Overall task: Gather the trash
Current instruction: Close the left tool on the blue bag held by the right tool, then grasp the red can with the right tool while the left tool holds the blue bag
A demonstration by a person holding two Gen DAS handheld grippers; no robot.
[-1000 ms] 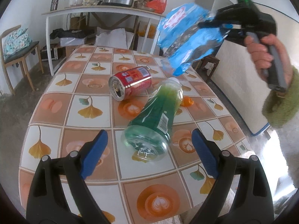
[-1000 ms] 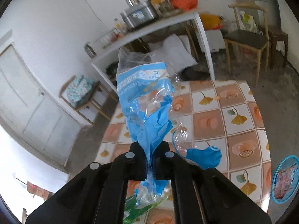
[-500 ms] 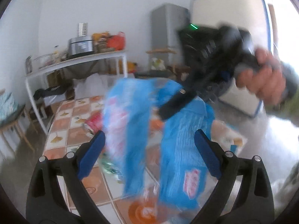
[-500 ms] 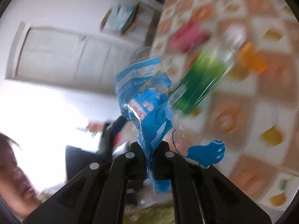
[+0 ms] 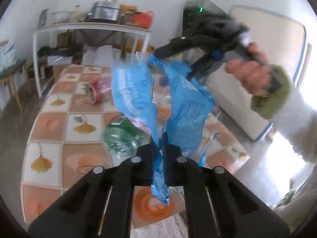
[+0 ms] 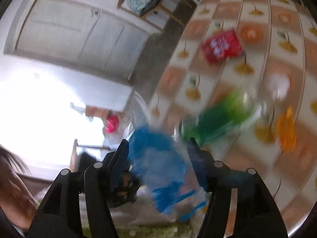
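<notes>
A: The left gripper (image 5: 160,138) has just snapped its jaws closed on the lower end of the blue plastic wrapper (image 5: 178,107), which hangs above the tiled table (image 5: 49,123). The right gripper (image 6: 158,156) has just been opening; in its own view the wrapper still sits between its spread fingers, but blur hides whether the pads touch it.

B: So this looks like a handover. The right gripper should probably draw straight back, clear of the film, before the left one carries it off, or the thin plastic could snag and tear.

A: Agreed. The wrapper is crumpled, part blue print and part clear film, with white lettering and a pink patch. It is limp, so the pinch must stay firm.

B: Other trash waits on the table: a green plastic bottle (image 5: 122,136) lying on its side below the wrapper, and a red drink can (image 5: 97,91) farther off.
</notes>
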